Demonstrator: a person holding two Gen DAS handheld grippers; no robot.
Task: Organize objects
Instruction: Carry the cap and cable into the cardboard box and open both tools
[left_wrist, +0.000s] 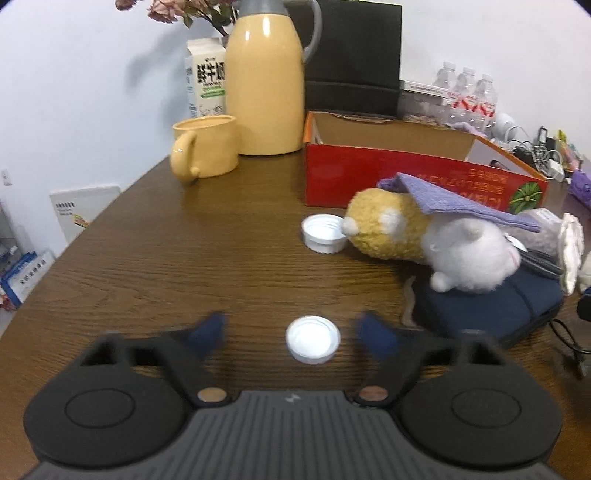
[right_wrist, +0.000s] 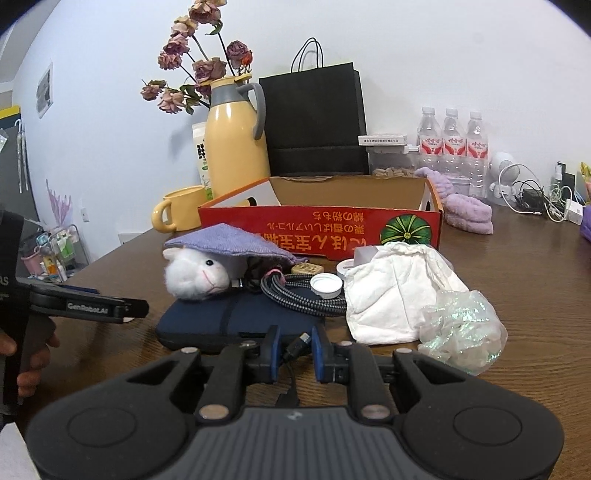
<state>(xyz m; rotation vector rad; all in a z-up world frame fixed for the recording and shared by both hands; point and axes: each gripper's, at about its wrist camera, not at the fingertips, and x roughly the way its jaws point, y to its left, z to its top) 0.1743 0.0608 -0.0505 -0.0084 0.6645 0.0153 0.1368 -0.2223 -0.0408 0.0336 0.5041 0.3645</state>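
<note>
My left gripper (left_wrist: 291, 334) stands open low over the brown table (left_wrist: 184, 251), a white bottle cap (left_wrist: 313, 339) lying between its blurred blue pads, untouched. A second white cap (left_wrist: 323, 234) lies farther off against a yellow-and-white plush toy (left_wrist: 399, 229) under a purple cloth (left_wrist: 461, 203). My right gripper (right_wrist: 295, 356) is shut on the plug of a black cable (right_wrist: 297, 343) in front of a navy pouch (right_wrist: 221, 317). On the pouch rest the plush's white head (right_wrist: 195, 277), a coiled braided cable (right_wrist: 295, 295) and another cap (right_wrist: 326, 286). A red cardboard box (right_wrist: 321, 225) stands open behind.
A yellow mug (left_wrist: 207, 147), yellow thermos (left_wrist: 264, 81) and milk carton (left_wrist: 205, 77) stand at the back left, beside a black paper bag (right_wrist: 314, 122). A white cloth bag (right_wrist: 395, 295) and crinkled plastic (right_wrist: 461, 328) lie right. Water bottles (right_wrist: 452, 144) and tangled chargers (right_wrist: 535, 199) crowd the far right.
</note>
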